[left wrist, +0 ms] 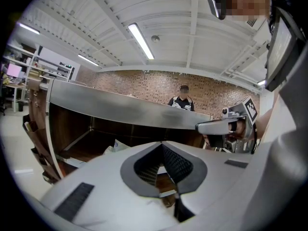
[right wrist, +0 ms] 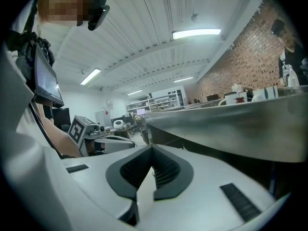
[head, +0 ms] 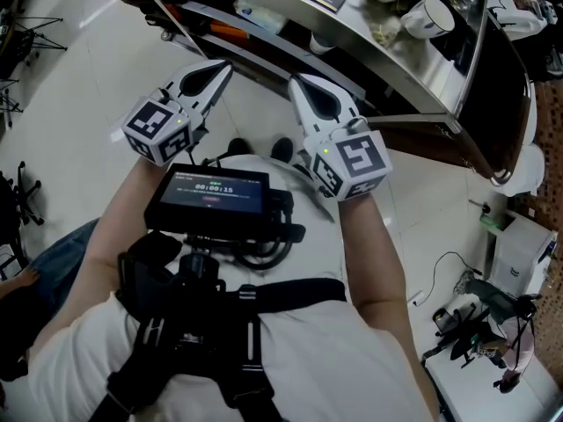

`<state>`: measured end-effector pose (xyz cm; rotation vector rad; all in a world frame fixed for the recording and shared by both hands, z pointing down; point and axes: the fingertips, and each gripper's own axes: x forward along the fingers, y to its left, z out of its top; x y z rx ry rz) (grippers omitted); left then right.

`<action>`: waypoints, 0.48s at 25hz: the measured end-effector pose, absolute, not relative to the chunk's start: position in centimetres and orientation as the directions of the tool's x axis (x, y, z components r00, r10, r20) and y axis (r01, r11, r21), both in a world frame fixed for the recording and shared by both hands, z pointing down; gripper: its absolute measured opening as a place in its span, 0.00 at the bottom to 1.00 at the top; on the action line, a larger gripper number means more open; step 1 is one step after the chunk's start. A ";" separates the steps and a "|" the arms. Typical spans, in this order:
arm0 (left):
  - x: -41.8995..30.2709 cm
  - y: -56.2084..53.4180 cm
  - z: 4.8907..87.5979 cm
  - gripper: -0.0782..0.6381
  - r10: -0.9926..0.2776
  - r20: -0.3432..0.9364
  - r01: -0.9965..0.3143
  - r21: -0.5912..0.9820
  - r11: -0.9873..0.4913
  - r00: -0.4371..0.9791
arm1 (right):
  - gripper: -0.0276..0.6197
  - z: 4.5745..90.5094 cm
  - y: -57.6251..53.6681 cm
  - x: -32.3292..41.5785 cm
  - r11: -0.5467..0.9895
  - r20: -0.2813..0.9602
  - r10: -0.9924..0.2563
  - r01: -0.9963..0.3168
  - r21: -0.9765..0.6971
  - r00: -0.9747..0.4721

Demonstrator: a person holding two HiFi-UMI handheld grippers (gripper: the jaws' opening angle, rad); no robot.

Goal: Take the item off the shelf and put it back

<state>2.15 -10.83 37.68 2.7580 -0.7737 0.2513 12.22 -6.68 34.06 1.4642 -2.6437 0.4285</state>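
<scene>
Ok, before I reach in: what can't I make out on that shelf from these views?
Head view: the counter overhangs the shelf; only the edge of a pale item shows beneath it, kind unclear.
Left gripper view: the shelf interior is dark, and the shut left tongs cover part of a white packet.
Right gripper view: under the counter all is shadow; no shelf item shows.

Head view looks steeply down from above the person's chest onto the left gripper (head: pixel 222 69), right gripper (head: pixel 296 83) and steel counter (head: pixel 378 55) beyond. Each of the 2 gripper views sits close behind its own jaws, facing almost level toward the counter's edge, and catches the other gripper alongside. All 3 views share that counter.
</scene>
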 end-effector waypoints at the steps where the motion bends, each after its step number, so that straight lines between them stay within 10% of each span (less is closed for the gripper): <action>1: 2.2 -10.9 37.7 0.12 -0.484 0.236 -0.531 0.207 -0.822 0.842 | 0.05 34.1 -6.8 12.2 0.500 0.212 -0.817 -0.842 -0.202 -0.537; 12: 1.7 -11.4 38.2 0.12 -0.491 0.245 -0.541 0.216 -0.813 0.836 | 0.05 34.4 -7.5 12.1 0.496 0.222 -0.815 -0.843 -0.209 -0.535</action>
